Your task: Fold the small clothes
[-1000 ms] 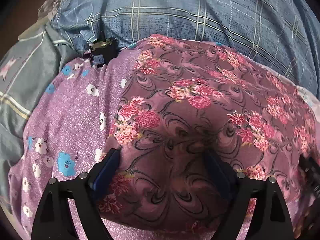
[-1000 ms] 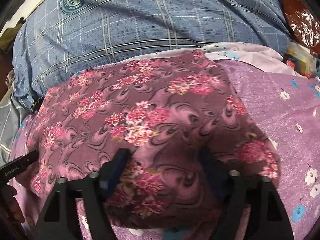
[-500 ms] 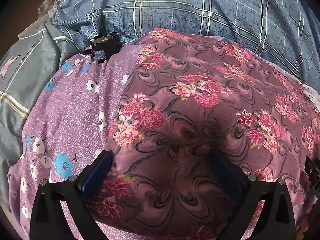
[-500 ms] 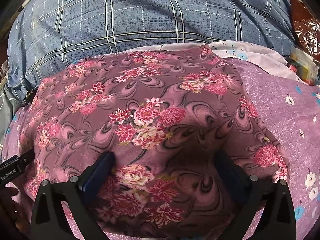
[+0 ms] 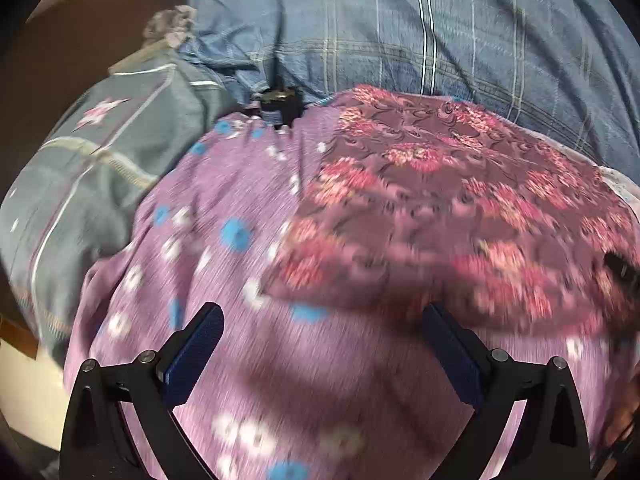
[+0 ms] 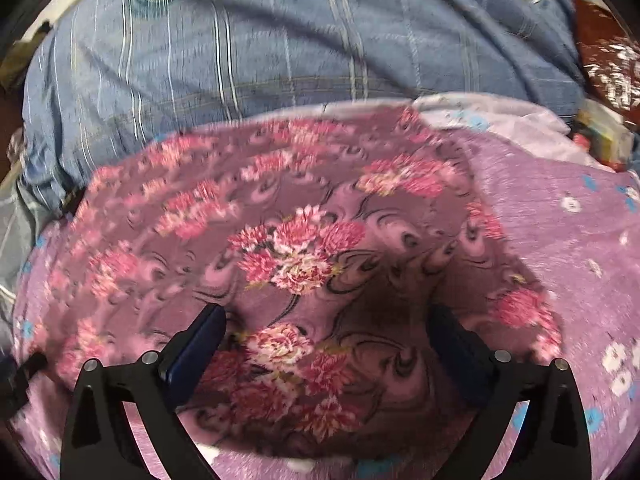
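A maroon garment with pink flowers (image 5: pixel 460 208) lies folded on a purple flowered sheet (image 5: pixel 224 288). My left gripper (image 5: pixel 324 332) is open and empty, over the sheet just in front of the garment's near edge. The garment also shows in the right wrist view (image 6: pixel 296 248). My right gripper (image 6: pixel 326 332) is open with its fingers standing wide over the garment's near part, holding nothing. Both views are blurred by motion.
A blue checked quilt (image 5: pixel 400 28) is bunched behind the garment. A grey-blue pillow (image 5: pixel 92 152) lies at the left. A small black device (image 5: pixel 278 106) sits at the sheet's far edge. Packets and clutter (image 6: pixel 604 92) lie at the far right.
Both grippers have opened wider. The left gripper has drawn back off the garment onto the sheet. The right gripper has stayed over the garment.
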A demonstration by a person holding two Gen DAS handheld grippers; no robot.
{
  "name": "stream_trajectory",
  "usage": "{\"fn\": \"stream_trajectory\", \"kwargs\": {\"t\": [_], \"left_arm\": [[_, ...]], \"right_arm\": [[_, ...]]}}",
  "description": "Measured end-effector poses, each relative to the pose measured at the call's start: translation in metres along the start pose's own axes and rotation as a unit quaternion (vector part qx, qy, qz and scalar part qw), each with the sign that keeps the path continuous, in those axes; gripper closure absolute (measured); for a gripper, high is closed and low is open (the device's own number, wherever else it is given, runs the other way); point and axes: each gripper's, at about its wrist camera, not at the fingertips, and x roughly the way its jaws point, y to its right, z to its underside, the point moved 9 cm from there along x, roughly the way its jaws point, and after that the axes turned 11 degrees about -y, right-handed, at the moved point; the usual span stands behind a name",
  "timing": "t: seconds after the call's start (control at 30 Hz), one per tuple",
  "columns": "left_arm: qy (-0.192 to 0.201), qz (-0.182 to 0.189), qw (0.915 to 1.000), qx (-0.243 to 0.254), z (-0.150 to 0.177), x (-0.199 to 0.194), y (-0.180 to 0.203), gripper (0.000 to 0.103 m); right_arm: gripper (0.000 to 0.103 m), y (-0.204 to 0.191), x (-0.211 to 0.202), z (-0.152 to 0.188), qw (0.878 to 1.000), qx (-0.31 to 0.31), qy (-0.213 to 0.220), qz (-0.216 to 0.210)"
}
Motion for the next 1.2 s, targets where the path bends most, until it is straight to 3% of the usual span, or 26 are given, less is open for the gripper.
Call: {"fn": "stream_trajectory", "kwargs": {"t": [0.17,0.27,0.4,0.5,0.67,0.83,1.0,1.07,1.13,1.2], "left_arm": [[0.054,0.013,0.9984,-0.003,0.025,-0.035,-0.002,0.003],[0.075,0.011,0.9971,0.007,0.032,-0.042,0.001,0.002],[0.065,0.007,0.9977,0.019,0.030,-0.034,0.008,0.003],[0.075,0.006,0.9970,0.017,0.012,-0.027,0.008,0.004],[0.105,0.001,0.9944,0.010,-0.010,-0.030,0.012,0.004],[0.094,0.009,0.9952,0.025,-0.021,-0.016,0.026,0.004],[0.060,0.020,0.9974,0.035,-0.029,0.003,0.035,0.004],[0.019,0.025,0.9987,0.040,-0.028,0.022,0.039,0.004],[-0.016,0.023,0.9988,0.039,-0.026,0.040,0.040,0.004],[-0.029,0.023,0.9985,0.042,-0.027,0.048,0.040,0.003]], "right_arm": [[0.003,-0.011,-0.066,0.000,0.994,-0.014,0.104,0.022],[0.002,-0.013,-0.095,0.007,0.991,0.000,0.135,-0.001],[0.002,-0.015,-0.109,0.013,0.989,0.002,0.147,-0.011],[0.002,-0.013,-0.098,0.011,0.992,-0.003,0.128,0.000],[0.002,-0.010,-0.073,0.011,0.996,0.013,0.083,-0.017],[0.002,-0.021,-0.053,0.004,0.998,-0.011,0.063,-0.005],[0.003,-0.025,-0.033,-0.001,0.999,-0.025,0.036,0.014],[0.003,-0.022,-0.025,-0.002,0.999,-0.023,0.022,0.016],[0.003,-0.018,-0.009,0.002,0.999,-0.017,-0.011,0.025],[0.003,-0.013,0.017,0.014,0.997,-0.017,-0.071,0.034]]}}
